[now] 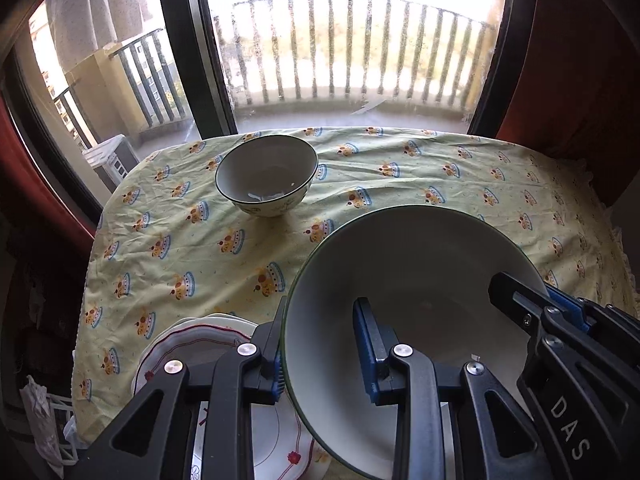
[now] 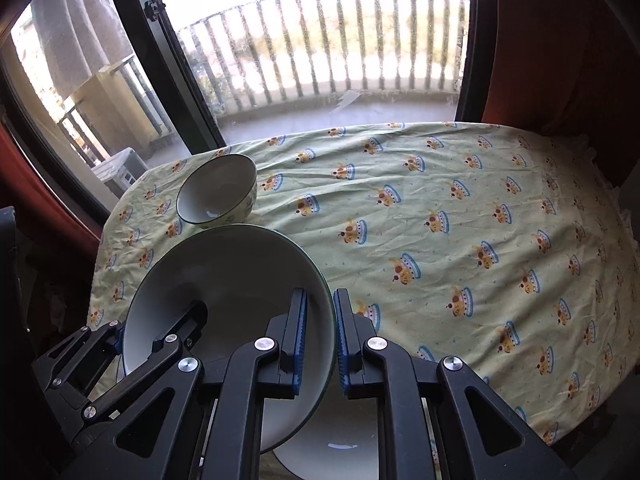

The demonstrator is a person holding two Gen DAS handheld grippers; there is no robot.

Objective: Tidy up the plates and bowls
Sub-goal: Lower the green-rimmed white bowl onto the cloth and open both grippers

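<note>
Both hand-held grippers (image 1: 320,344) (image 2: 320,344) clamp large bowl (image 1: 400,264) over yellow tablecloth (image 2: 440,200).

Black hand-held gripper (image 1: 320,356) arms, blue pads (silver screws)

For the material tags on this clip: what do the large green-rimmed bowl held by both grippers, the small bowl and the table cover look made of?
Large green-rimmed bowl: likely glazed ceramic; smooth pale inside, thin rigid rim. Melamine is possible.
Small bowl: likely glazed ceramic too; glossy highlights inside, printed outside.
Yellow patterned table cover: thin woven cloth, matte; creased and draped over the edge.
</note>
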